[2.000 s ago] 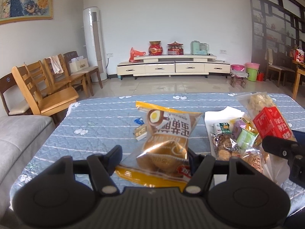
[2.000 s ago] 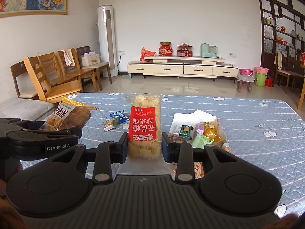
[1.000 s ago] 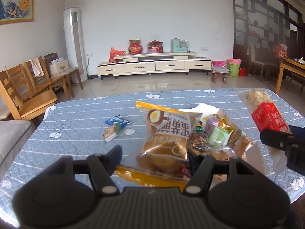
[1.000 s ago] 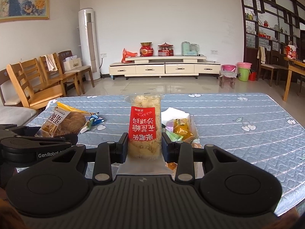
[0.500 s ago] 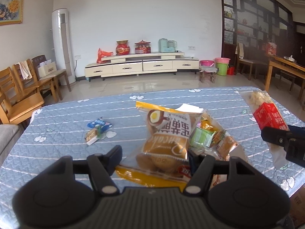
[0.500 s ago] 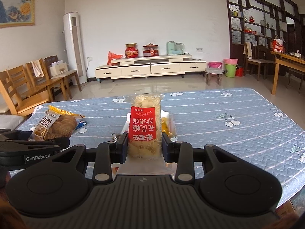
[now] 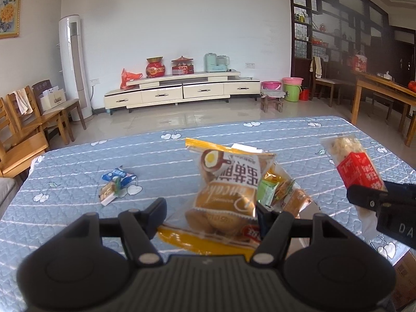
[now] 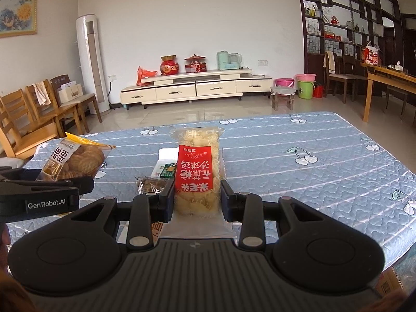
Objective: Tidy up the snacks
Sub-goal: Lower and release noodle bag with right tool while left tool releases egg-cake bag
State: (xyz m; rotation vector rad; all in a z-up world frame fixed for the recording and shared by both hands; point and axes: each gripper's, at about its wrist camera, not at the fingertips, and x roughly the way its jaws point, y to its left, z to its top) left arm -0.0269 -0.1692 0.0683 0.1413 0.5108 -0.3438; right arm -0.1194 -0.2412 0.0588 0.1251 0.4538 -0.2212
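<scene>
The tabletop (image 8: 299, 140), under its blue quilted cover with cherry prints, takes up most of my view, and most of it lies bare. Near its middle is the white tray (image 8: 166, 154) with a heap of small packets — green, orange, brown — so part of the sorting looks done. My left tool (image 7: 209, 214) is clamped on the egg cake bag (image 7: 228, 192), held up off the cover just left of that tray; the right finger presses the bag, though I cannot quite tell how the left finger meets it behind the wrapper. My right tool (image 8: 197, 197) is closed on the rice crisp pack (image 8: 196, 169), the long clear one with a red label, held upright near the tray's right side. Both big packs are in hand but not yet put down, by my reckoning. Smallest of all, and far left on the cover — the blue wrapper (image 7: 118, 176) and a little tan sweet (image 7: 108, 193), loose and still to be gathered.
</scene>
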